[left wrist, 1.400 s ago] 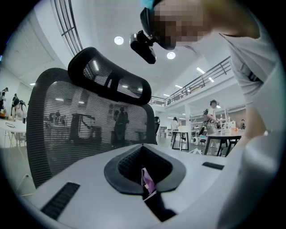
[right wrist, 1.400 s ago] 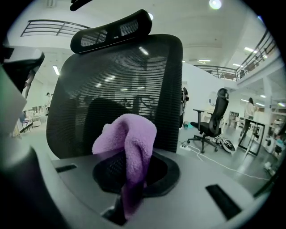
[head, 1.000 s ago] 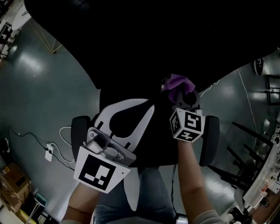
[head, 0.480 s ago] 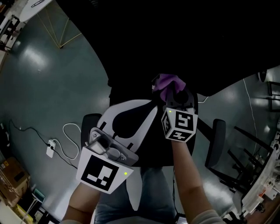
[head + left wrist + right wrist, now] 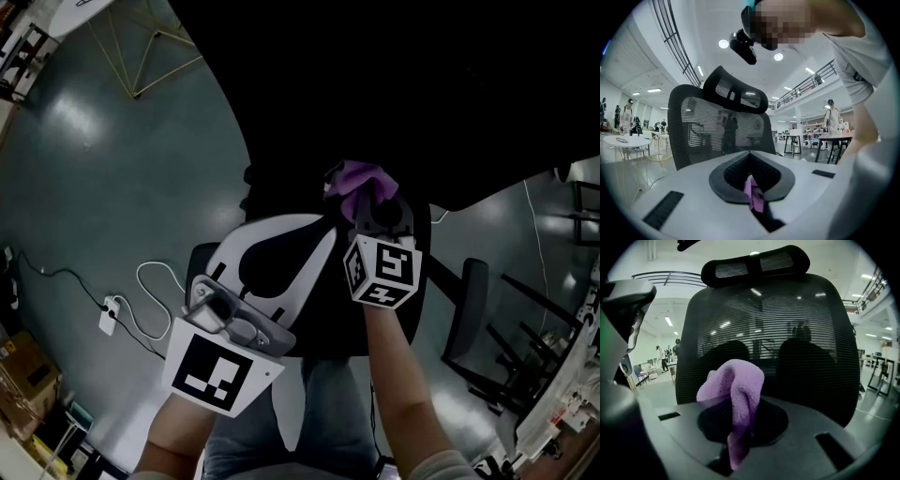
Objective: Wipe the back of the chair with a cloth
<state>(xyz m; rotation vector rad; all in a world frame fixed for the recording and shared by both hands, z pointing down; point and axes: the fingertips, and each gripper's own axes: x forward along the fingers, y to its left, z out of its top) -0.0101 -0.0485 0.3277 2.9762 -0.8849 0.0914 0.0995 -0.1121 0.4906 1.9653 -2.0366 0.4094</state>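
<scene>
1. The right gripper (image 5: 736,446) pinches the purple cloth (image 5: 733,385), which bunches above its jaws, close before the chair's mesh back (image 5: 787,333).
2. The left gripper (image 5: 752,190) has its jaws pressed together, with a purple sliver (image 5: 753,196) in their seam.

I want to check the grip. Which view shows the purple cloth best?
The right gripper view: the purple cloth fills its centre, pinched by the right gripper. The head view shows it dimly. The left gripper view shows only a purple scrap between its jaws.
</scene>
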